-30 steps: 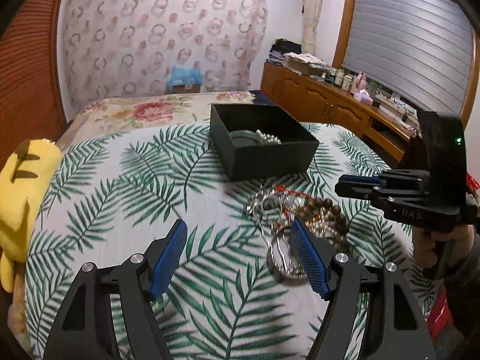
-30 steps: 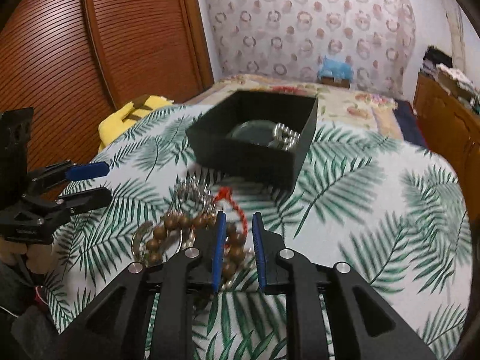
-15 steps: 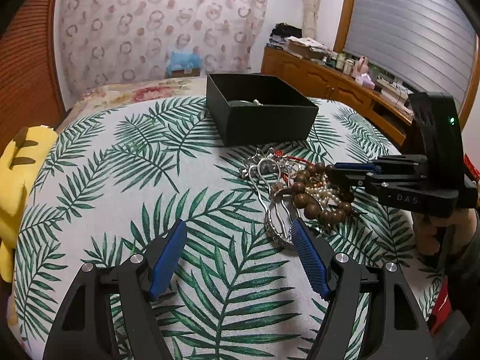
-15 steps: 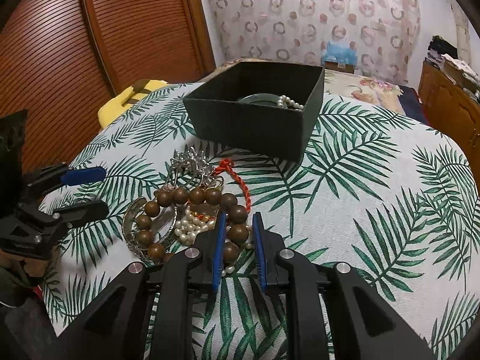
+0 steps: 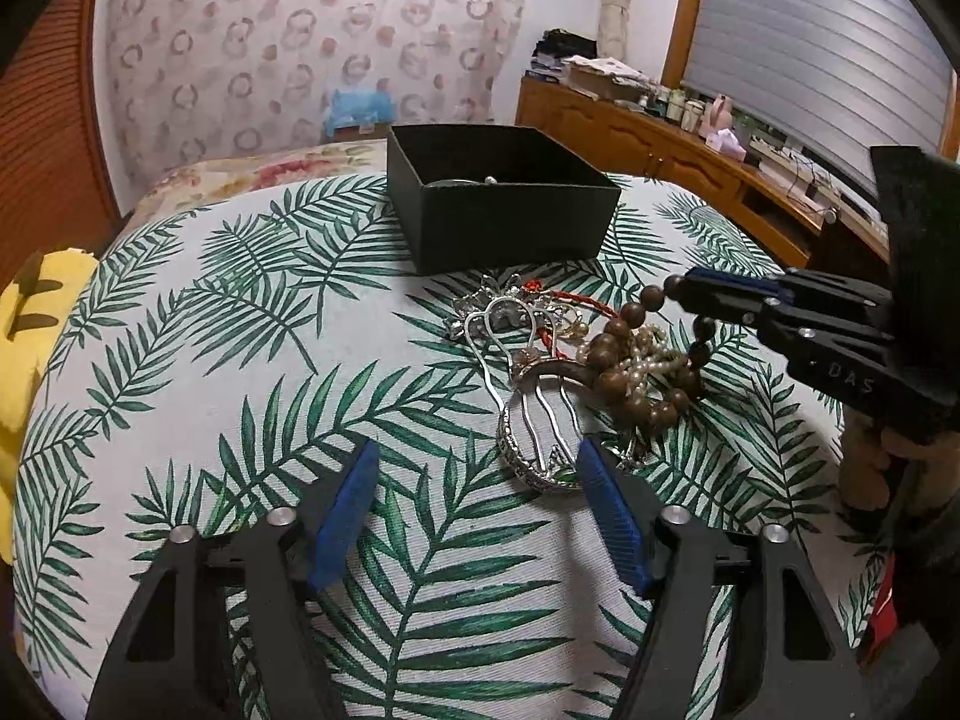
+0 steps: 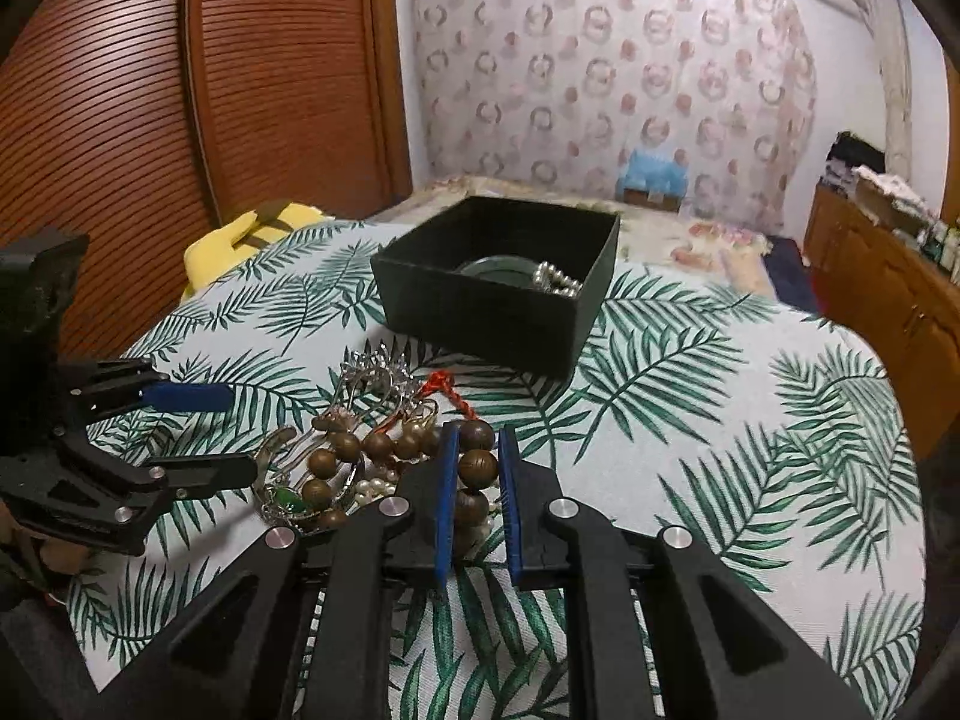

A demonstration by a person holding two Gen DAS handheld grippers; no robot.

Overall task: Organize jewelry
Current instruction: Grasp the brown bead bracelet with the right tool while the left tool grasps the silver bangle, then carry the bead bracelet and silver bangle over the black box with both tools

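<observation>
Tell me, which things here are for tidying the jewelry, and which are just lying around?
For the job: black box, wooden bead bracelet, silver hair comb, pearl strand, red cord.

Just lying about: yellow plush toy, leaf-print cover, wooden sideboard.

Black box (image 5: 504,222) stands open-topped behind the jewelry heap (image 5: 576,360), just apart. Leaf-print cloth (image 5: 240,360) left of the heap lies bare; right gripper (image 5: 681,300) crowds the heap's right side.
</observation>
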